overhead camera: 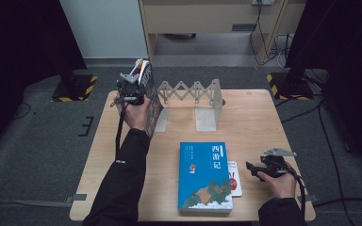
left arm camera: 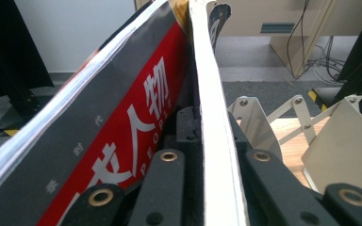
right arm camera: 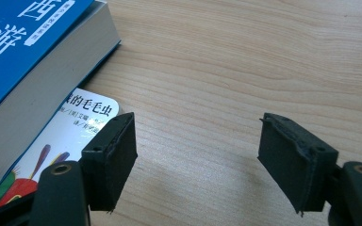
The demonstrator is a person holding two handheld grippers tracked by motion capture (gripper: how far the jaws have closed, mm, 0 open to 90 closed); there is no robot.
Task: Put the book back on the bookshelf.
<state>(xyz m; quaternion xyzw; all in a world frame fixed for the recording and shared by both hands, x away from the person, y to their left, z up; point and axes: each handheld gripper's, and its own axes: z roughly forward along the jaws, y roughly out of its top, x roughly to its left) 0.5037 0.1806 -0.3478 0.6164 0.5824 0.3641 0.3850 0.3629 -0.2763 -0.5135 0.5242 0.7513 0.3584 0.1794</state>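
Along the near edge of the table (overhead camera: 259,117), toward its right corner, the right gripper (overhead camera: 252,167) is resting low over the wood, jaws standing wide apart with nothing between them. In the right gripper view the right gripper (right arm camera: 195,155) is facing bare wood grain, one black pad just beside the corner of a thin white picture book (right arm camera: 52,141).

That thin white picture book (overhead camera: 234,181) is lying flat, mostly tucked under a thick blue book (overhead camera: 204,176), which is sitting near the middle of the near edge, cover up. The thick blue book (right arm camera: 23,52) is showing its page block in the right gripper view.

Farther back, toward the far left corner, the left gripper (overhead camera: 134,92) is holding a magazine (overhead camera: 150,96) upright, tilted a little, jaws pinching it by its edge. In the left gripper view the left gripper (left arm camera: 202,155) is clamping a pale sheaf of pages, while the magazine (left arm camera: 122,132), with its dark and red cover, is fanning off to one side.

Just beside the magazine, along the far edge, a grey metal expanding book rack (overhead camera: 195,101) is standing with its plates upright; the book rack (left arm camera: 311,136) is sitting close by in the left gripper view.
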